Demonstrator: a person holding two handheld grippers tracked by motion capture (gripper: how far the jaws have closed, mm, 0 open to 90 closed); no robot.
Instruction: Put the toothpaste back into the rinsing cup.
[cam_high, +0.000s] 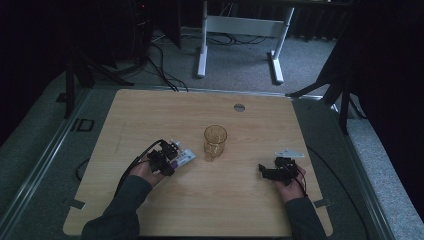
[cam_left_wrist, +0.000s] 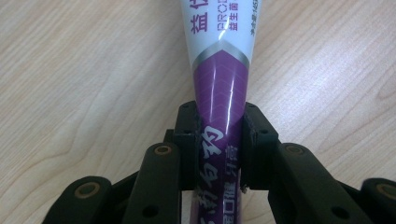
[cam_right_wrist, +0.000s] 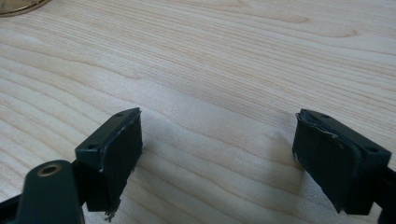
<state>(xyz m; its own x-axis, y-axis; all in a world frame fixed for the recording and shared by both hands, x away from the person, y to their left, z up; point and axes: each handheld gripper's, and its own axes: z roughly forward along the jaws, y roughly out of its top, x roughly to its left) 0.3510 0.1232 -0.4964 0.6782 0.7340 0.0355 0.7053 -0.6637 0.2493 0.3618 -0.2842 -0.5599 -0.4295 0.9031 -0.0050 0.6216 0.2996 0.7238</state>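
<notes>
Toothpaste tube (cam_high: 181, 158) is the thing in play, seen from the high view lying on the wooden table (cam_high: 150, 115) just left of an amber glass cup (cam_high: 215, 140), with the left gripper (cam_high: 169, 159) on its near end and the right gripper (cam_high: 267, 172) parked well apart on the other side of the cup, resting w/ nothing near it. Over to the left gripper view: both pads are pressed tight against the purple part of the tube (cam_left_wrist: 219, 107), one each side, tube pinched between them and its white printed part running away over the table top; so that claw is closed down hard on the tube, no gap to see. Looks like the grasp step is done and the lift hasn't begun, tube seems flat on the wood or very close to it. Right gripper view next: jaws stand wide apart, bare table between them, nothing held, a sliver of the cup's base (cam_right_wrist: 21, 6) at the top-left corner. Next move, prob: raise the tube clear, tip it upright and bring it over the cup rim, then let go. That calls for a steady wrist, since the grip sits low on one end and the long free end could swing or knock the cup, which is light and close by.
</notes>
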